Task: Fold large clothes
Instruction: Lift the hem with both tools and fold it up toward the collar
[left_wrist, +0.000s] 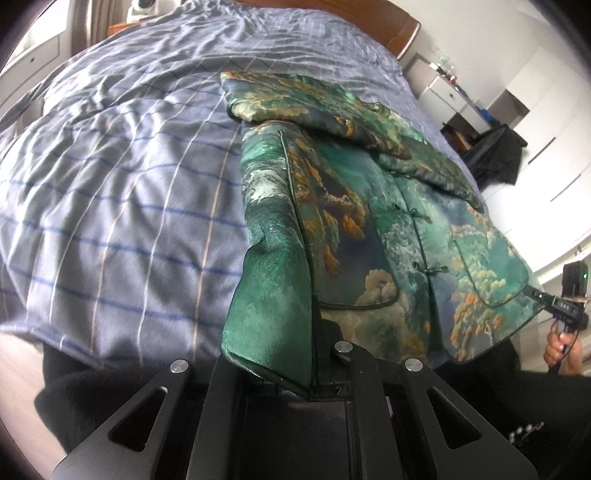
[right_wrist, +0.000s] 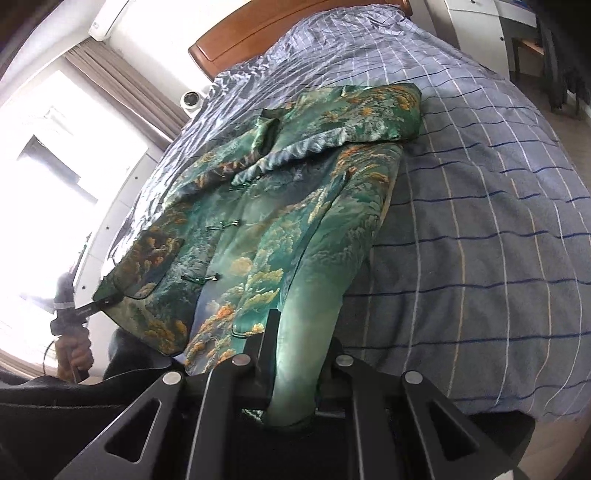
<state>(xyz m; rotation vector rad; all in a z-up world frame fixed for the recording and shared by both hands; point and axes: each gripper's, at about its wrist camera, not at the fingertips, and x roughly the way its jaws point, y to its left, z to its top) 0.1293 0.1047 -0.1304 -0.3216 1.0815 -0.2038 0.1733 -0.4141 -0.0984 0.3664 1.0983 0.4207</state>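
A green satin jacket (left_wrist: 369, 206) with a gold and teal landscape print and knot buttons lies front-up on the bed, its sleeves folded across the chest. My left gripper (left_wrist: 317, 343) is shut on the jacket's near hem corner, and the lifted cloth drapes over and hides one finger. At the far right, my right gripper (left_wrist: 532, 293) pinches the other hem corner. In the right wrist view the jacket (right_wrist: 258, 221) rises toward my right gripper (right_wrist: 299, 347), which is shut on a green fold of hem. My left gripper (right_wrist: 103, 302) grips the opposite corner at the left.
The bed's blue checked sheet (left_wrist: 129, 184) spreads wide on both sides, with a wooden headboard (right_wrist: 258, 33) behind. White cabinets and a dark bag (left_wrist: 498, 151) stand beyond the bed. A bright window with curtains (right_wrist: 110, 74) is there too. A hand (right_wrist: 75, 354) holds the left gripper's handle.
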